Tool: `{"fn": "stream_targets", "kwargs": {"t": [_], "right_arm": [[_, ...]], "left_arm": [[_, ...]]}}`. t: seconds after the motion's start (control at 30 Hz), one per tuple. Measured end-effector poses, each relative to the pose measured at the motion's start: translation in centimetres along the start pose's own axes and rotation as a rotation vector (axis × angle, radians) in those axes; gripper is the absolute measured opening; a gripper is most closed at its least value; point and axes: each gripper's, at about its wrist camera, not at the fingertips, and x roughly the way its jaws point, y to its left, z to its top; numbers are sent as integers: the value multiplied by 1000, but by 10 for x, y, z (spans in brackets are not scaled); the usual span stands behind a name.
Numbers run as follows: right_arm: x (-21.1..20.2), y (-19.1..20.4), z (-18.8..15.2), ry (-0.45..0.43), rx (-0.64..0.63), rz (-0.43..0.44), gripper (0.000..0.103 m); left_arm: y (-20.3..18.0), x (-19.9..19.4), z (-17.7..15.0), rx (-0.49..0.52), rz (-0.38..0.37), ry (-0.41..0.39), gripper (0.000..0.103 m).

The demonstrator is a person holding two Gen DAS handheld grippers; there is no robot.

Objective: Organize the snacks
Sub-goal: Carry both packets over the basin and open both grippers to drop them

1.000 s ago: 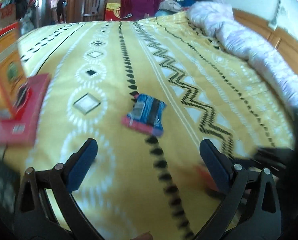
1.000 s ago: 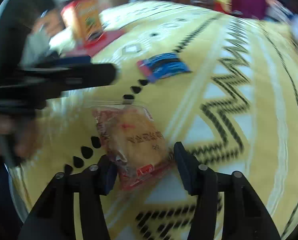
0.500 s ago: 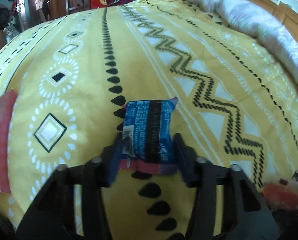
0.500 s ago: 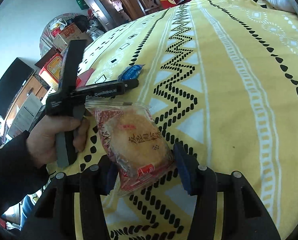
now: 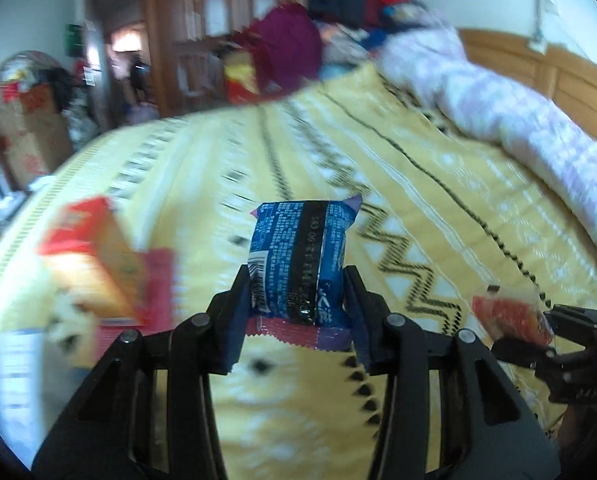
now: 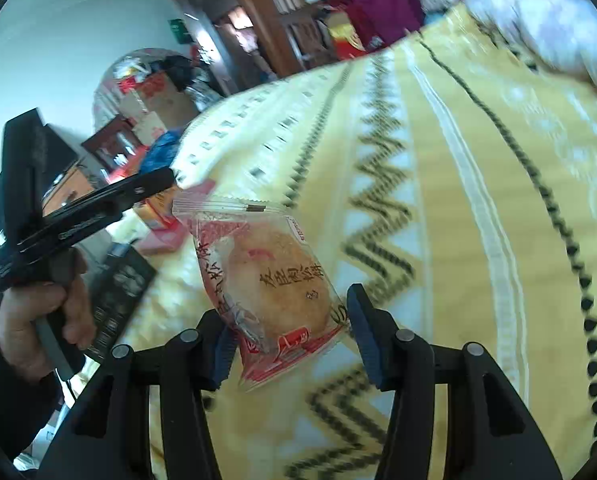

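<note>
My left gripper (image 5: 296,312) is shut on a blue snack packet (image 5: 298,264) and holds it above the yellow patterned bedspread (image 5: 418,208). My right gripper (image 6: 288,332) is shut on a clear-and-red wrapped round pastry (image 6: 270,284), also lifted off the bed. The pastry shows at the right edge of the left wrist view (image 5: 510,316). The left gripper shows side-on in the right wrist view (image 6: 98,208), held by a hand. An orange-red snack box (image 5: 94,252) stands on a red flat box (image 5: 154,276) at the bed's left edge.
A rolled pale quilt (image 5: 518,112) lies along the bed's right side by a wooden headboard (image 5: 570,80). Clothes are piled (image 5: 290,40) at the far end. A black box (image 6: 118,292) lies at the near left bed edge. Cartons (image 6: 154,96) stand beyond the bed.
The left gripper closed on the blue packet and lifted it off the bed. The right gripper raised the pastry higher. Both views now tilt up toward the room.
</note>
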Motion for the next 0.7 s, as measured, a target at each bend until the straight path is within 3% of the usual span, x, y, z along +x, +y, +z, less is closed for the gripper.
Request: {"fn": "stream_targets", "kwargs": {"t": [0.27,0.43,0.6,0.67,0.7], "right_arm": [[-10,122,47,-55,-175,142,55],[-3,219,72,-68,-291,255,53],[12,298,85,-35,-408,324,53],[25,309,83,11,-411,317,53],[31,307,80,30,-409,306,59]], "left_arm": [[103,-110,7,-94,249,-110,45],[155,-156,-6,-182,358,-145,45],[190,-178,-28,-247,405,-148,45],[201,-184,-37,-266,409,-145,45],[205,-186,-42,-270,410,-145,45]]}}
